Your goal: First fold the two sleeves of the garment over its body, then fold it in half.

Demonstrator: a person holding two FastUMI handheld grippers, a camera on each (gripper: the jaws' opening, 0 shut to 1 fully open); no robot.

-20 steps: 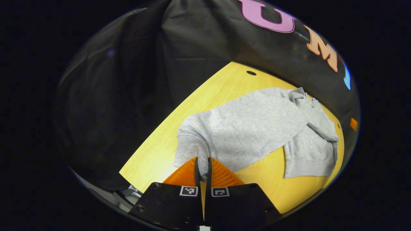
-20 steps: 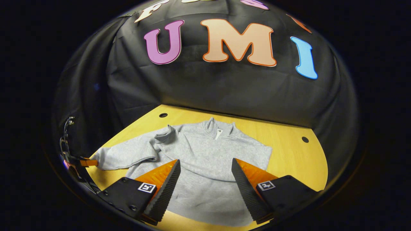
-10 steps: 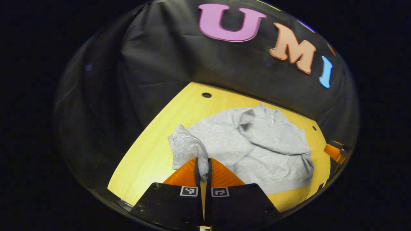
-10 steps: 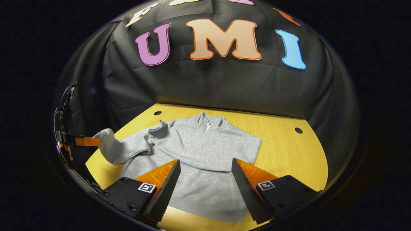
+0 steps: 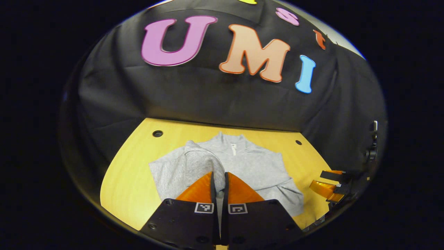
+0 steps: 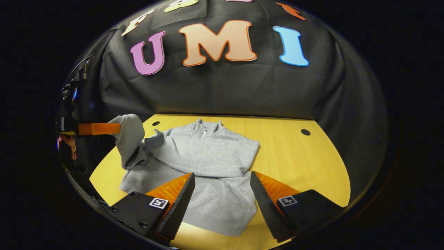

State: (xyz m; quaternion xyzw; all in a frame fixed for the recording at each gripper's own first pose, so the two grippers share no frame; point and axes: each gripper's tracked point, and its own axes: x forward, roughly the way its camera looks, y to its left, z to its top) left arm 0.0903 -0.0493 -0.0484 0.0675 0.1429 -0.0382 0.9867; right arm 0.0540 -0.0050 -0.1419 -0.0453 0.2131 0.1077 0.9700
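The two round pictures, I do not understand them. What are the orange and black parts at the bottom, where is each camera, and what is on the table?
Each picture comes from a camera riding on a hand-held two-finger gripper; a person holds one in each hand. The orange and black parts are that gripper's own fingers. In the left gripper view, the left gripper is shut on a sleeve of a grey sweatshirt, lifting it over the body. The right gripper view shows the same sweatshirt on the yellow wooden table, its other sleeve already folded across, and the raised sleeve at the left. The right gripper is open and holds nothing.
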